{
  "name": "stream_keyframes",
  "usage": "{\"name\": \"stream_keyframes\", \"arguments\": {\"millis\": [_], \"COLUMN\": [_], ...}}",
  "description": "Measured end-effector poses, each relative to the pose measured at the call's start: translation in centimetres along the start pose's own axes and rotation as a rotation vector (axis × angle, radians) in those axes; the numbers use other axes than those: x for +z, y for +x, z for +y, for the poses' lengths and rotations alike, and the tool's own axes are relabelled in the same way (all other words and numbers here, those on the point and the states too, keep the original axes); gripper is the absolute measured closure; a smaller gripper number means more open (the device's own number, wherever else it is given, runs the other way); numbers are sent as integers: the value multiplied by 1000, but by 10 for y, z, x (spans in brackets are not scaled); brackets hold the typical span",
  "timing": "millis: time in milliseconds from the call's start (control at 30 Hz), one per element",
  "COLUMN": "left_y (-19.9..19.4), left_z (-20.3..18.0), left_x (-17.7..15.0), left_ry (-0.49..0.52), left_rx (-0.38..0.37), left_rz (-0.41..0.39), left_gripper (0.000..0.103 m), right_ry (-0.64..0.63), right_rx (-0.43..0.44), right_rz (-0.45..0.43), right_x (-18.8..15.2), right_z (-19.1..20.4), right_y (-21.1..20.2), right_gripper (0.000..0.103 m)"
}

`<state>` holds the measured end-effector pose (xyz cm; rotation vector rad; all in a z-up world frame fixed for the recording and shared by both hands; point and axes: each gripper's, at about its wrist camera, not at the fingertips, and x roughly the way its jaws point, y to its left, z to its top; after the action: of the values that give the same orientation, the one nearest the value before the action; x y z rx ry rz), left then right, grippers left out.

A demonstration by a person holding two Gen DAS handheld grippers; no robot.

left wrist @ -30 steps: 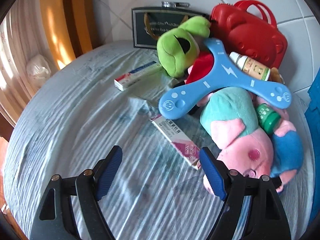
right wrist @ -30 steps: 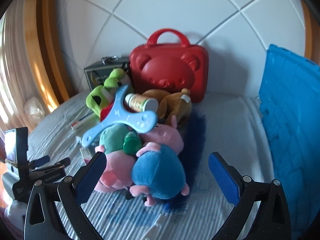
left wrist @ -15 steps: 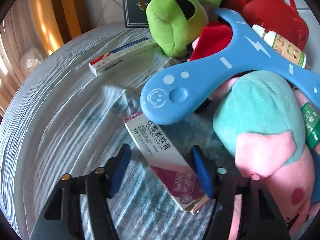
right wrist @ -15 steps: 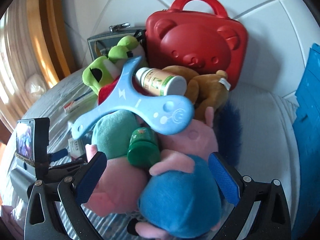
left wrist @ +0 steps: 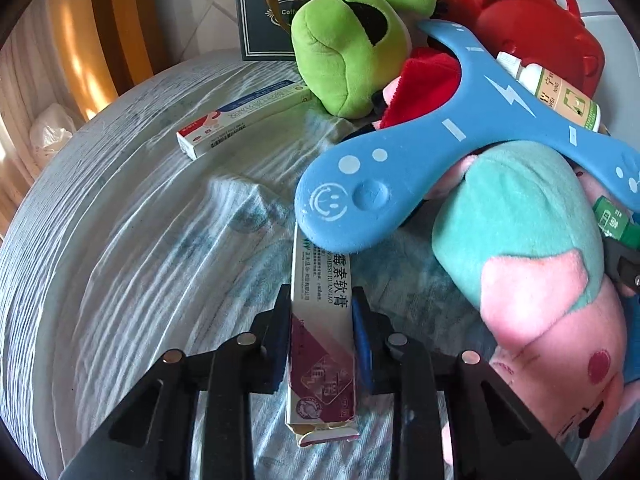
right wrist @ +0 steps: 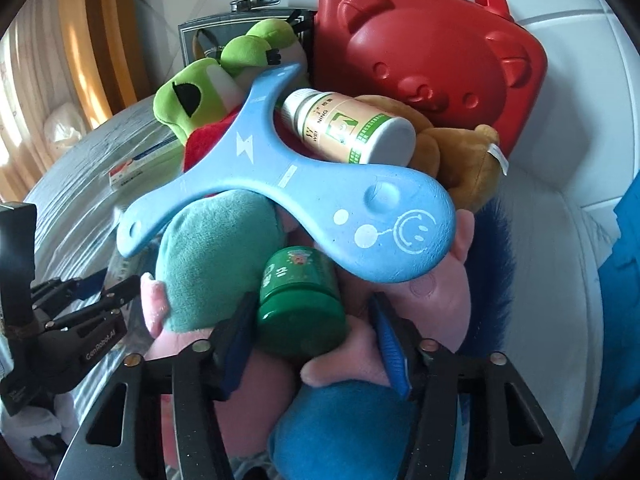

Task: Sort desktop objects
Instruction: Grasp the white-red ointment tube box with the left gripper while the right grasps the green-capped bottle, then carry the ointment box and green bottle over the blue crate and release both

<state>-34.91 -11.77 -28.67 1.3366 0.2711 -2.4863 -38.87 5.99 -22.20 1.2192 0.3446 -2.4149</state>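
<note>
We are gripping with the left gripper [left wrist: 322, 322] now: its blue pads [left wrist: 361, 332] are pressing both long sides of the ointment box [left wrist: 322, 344], which is lying flat on the striped bed cover [left wrist: 120, 248]. The far end of that box is tucked under the blue boomerang [left wrist: 400, 168], so the pick is only half made.

On the other side, the right gripper [right wrist: 310, 344] is straddling the green bottle [right wrist: 300, 304] in the middle of the toy pile. Its fingers are flanking the bottle, the left one at the bottle's side and the right one with a gap showing, so we are judging this one as not clamped yet (the pink plush arm [right wrist: 344, 360] is crowding that gap).

So we are working the picking step, medicines out of the toys, it seems.

Next, the left needs to be drawing the box back and up, sliding it clear of the boomerang without dragging the pile. The right needs to be squeezing on the bottle alone, keeping plush out of the bite, since the white bottle [right wrist: 348, 128] is perching loose on top and could roll.

A second box [left wrist: 240, 120] is waiting near the frog [left wrist: 348, 48].
</note>
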Motion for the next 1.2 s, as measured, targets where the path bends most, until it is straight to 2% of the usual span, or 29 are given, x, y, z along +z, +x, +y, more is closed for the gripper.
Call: {"name": "stream_keyframes", "arguments": {"millis": [233, 467, 700, 867, 1200], "left_y": [-30, -105, -182, -235, -318], "left_z": [8, -9, -43, -68, -131], "left_x": [-12, -11, -18, -33, -68], "left_ry": [9, 87, 170, 228, 335], "left_rx": [11, 1, -86, -156, -265], "left_rz": [-25, -170, -302, -391, -528], "left_gripper": [76, 76, 76, 76, 76], "right_ry": [32, 62, 43, 51, 133], "right_rx": [32, 35, -3, -53, -175], "right_rz": [-60, -130, -248, -362, -511], "right_x": [-9, -25, -39, -56, -104], "right_z": [0, -2, 10, 11, -28], "right_y": [-35, -87, -155, -218, -312], "right_gripper": [60, 62, 62, 62, 62]}}
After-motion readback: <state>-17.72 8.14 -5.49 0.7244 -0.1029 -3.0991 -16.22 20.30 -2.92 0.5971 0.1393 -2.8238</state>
